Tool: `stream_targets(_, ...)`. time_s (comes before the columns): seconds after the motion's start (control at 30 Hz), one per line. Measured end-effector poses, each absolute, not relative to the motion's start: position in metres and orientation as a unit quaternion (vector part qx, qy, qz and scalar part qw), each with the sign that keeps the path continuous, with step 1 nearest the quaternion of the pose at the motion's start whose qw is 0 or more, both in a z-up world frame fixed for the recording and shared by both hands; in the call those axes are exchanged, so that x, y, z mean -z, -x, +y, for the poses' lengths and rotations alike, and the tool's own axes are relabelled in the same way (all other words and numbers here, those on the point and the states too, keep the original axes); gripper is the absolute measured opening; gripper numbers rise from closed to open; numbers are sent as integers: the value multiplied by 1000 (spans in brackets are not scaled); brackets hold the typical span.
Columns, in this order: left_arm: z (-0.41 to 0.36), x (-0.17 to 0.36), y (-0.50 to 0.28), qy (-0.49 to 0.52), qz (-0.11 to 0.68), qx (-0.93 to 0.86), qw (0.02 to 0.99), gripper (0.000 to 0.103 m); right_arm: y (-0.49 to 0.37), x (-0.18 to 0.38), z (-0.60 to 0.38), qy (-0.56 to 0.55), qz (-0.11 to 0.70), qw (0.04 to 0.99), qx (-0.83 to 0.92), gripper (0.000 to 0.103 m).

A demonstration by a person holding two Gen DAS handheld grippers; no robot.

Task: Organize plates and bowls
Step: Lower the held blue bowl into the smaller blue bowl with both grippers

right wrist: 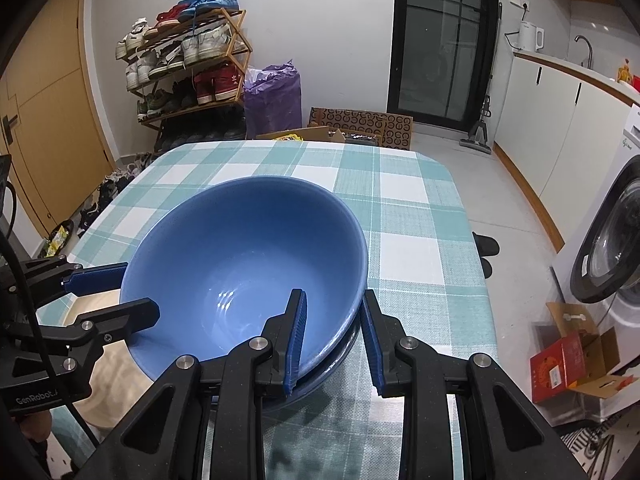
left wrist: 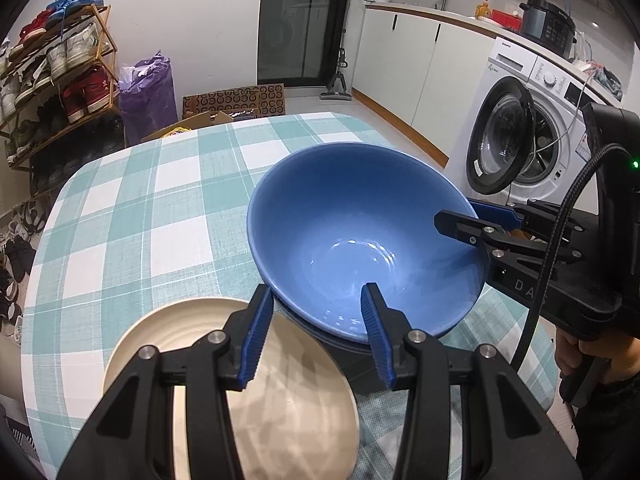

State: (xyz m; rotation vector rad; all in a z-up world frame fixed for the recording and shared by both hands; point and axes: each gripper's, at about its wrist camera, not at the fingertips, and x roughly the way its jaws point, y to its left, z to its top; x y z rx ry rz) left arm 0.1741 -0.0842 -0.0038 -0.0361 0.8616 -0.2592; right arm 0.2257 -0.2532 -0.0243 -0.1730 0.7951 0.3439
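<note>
Both grippers pinch the rim of the glossy blue ceramic bowl (left wrist: 360,240), left gripper (left wrist: 316,336) and right gripper (right wrist: 334,338) on opposite sides, bowl tilted over dark blue plates (right wrist: 340,354) beside the cream ridged plate (left wrist: 240,380). Risk: uneven pull slips the slick rim, and the bowl clatters onto the plates.

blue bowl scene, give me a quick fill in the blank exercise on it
1. The blue bowl sits on top of a dark ____.
2. Each hand-held gripper has one finger inside the bowl and one ____ it.
3. Beside the bowl lies a ____-coloured plate.
4. The tablecloth has a ____ pattern in teal and white.

Missing words: plate; outside; cream; checked
</note>
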Motion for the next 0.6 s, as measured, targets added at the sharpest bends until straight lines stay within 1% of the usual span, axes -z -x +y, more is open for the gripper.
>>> stream_targets(0.43,-86,6,-174,14,418,124,900,45,-223,28,-251,94,387,903,-160,28)
stream_targets(0.6,-85,6,-175,14,419,125,899,47,-225,29,-256,83,390,902,-166,29)
